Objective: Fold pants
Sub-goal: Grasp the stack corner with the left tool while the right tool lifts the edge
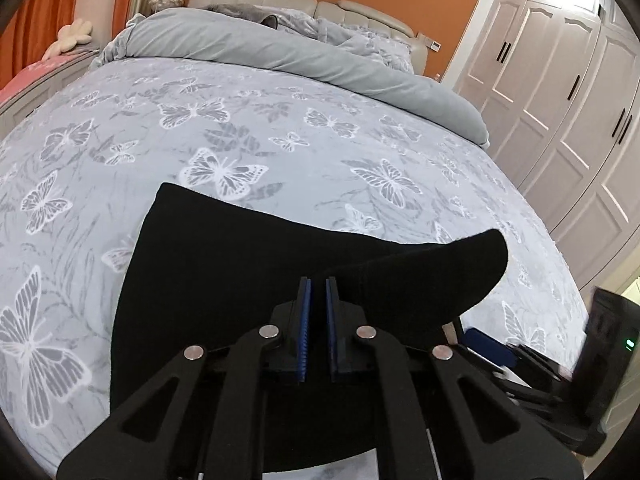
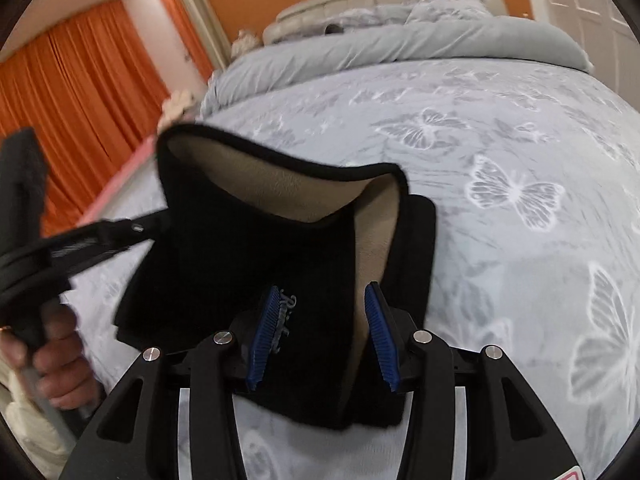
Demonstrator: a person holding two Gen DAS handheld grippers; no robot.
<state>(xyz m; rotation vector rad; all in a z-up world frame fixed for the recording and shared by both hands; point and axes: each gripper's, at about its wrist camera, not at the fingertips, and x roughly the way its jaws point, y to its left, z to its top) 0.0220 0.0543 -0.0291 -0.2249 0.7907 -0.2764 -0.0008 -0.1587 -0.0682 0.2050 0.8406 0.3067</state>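
The black pants (image 1: 224,264) with a tan fleece lining (image 2: 280,188) hang lifted over the butterfly-print bed (image 1: 280,128). In the left wrist view my left gripper (image 1: 319,284) is shut on a fold of the black cloth. In the right wrist view my right gripper (image 2: 324,294) stands open, with the pants' waistband between its blue pads (image 2: 380,332). The left gripper also shows in the right wrist view (image 2: 132,228), held in a hand at the left, pinching the pants' edge.
A rolled grey duvet (image 1: 304,56) and pillows lie at the head of the bed. White wardrobe doors (image 1: 560,92) line the right side. Orange curtains (image 2: 80,112) hang at the left. A dark device (image 1: 608,340) shows at the right edge.
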